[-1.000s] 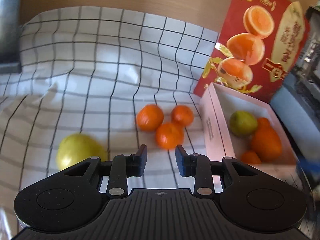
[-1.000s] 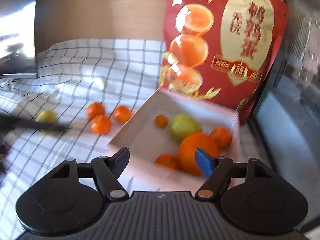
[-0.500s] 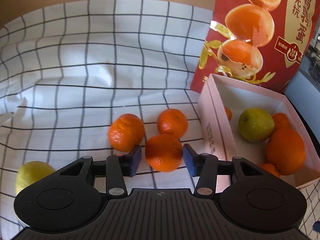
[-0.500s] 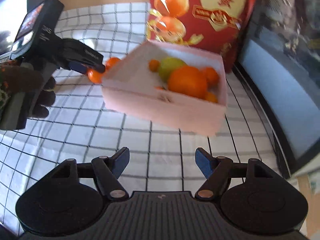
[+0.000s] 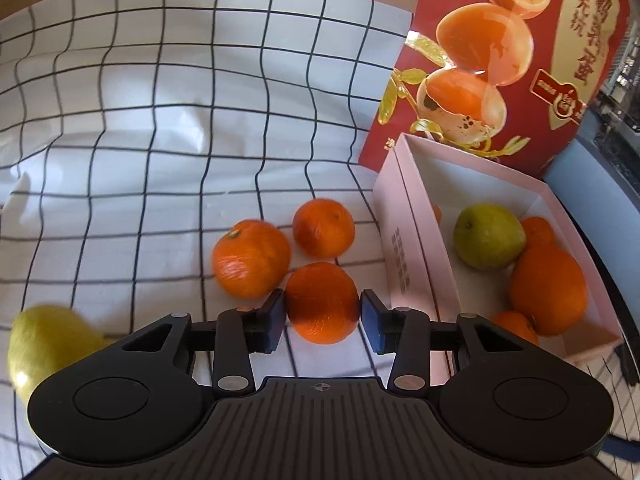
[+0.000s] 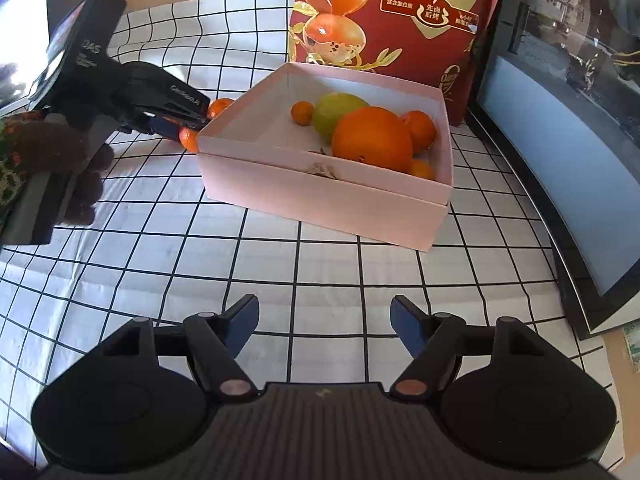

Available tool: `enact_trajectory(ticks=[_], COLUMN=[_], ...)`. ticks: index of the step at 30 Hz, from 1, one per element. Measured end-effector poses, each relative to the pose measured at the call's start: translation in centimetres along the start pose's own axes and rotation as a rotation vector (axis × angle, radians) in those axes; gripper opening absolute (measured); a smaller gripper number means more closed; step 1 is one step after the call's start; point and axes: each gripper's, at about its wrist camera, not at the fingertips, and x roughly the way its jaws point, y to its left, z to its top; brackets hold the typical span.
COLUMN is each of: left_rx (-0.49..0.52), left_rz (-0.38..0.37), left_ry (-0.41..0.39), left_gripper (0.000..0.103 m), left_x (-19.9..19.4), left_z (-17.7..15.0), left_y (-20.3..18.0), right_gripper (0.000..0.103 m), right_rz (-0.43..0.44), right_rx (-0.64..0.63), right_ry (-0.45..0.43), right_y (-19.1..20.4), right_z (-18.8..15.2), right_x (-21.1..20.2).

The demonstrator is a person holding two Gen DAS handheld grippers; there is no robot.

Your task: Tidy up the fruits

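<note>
Three mandarins lie on the checked cloth left of a pink box [image 5: 404,248]. My left gripper [image 5: 323,320] has the nearest mandarin [image 5: 322,300] between its pads; the jaws are closing and both pads meet its sides. The other two mandarins [image 5: 251,258] [image 5: 323,227] sit just behind it. A yellow-green fruit [image 5: 44,344] lies at the far left. The box holds a green fruit [image 5: 489,236], a large orange [image 5: 548,290] and small mandarins. My right gripper [image 6: 324,326] hangs open over bare cloth in front of the box [image 6: 320,196], nothing between its fingers.
A red printed bag [image 6: 384,20] stands upright behind the box. A dark-framed panel [image 6: 560,184] runs along the right edge of the cloth. A person's hand [image 6: 60,152] holds the left gripper [image 6: 188,124] at the box's left corner.
My left gripper came forward to the mandarins, opened wide, then narrowed around the nearest one. My right gripper drew back from over the box and now looks at it from the front.
</note>
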Motion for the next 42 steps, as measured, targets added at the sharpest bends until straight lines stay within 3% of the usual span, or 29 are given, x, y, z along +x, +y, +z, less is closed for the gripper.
enact_trajectory(ticks=[8,12,17,19,21,25,33,35,42], left_rx=[-0.033,-0.067,-0.154,-0.193,-0.219,-0.257,-0.317,-0.322,-0.295], left_rz=[-0.009,0.006,0.035,0.044,0.056,0.074,0.107,0.107,0.081], left_ry=[-0.018,-0.018,-0.018,-0.022,-0.024,-0.035,-0.038,-0.039,-0.039], left_gripper=[0.045,0.045,0.045,0.045,0.045,0.045,0.045,0.045,0.045], left_x=[-5.6,-8.9,-11.9,-12.5,-13.0,-14.3,-16.0,-16.4,-16.0], left_z=[-5.0,-7.5,-10.1,-10.7,-11.3,-12.4,-14.0,-14.3,-13.6], left_y=[2.5,4.6,7.3,8.2,8.8,10.0,12.0,12.3,11.5], right_gripper=[0.073,0.073,0.071,0.065,0.059,0.058,0.055,0.048,0.048], right_rz=[0.056,0.113,0.155,0.174,0.193,0.209,0.118,0.114,0.167], right_rx=[-0.051,-0.130,-0.275,-0.296,-0.311,-0.325,-0.333,-0.333,-0.327], right_ry=[-0.027,-0.088,-0.153,-0.155,-0.132,-0.058,0.033,0.042,0.049], right_y=[1.6,3.5,6.9,8.2,9.7,12.5,16.2,16.4,16.1], right_z=[1.1,3.1,8.6,11.2,13.6,16.6,17.0,16.7,15.0], right_x=[0.6,0.3,1.4,2.5,4.3,8.5,14.2,14.6,12.5])
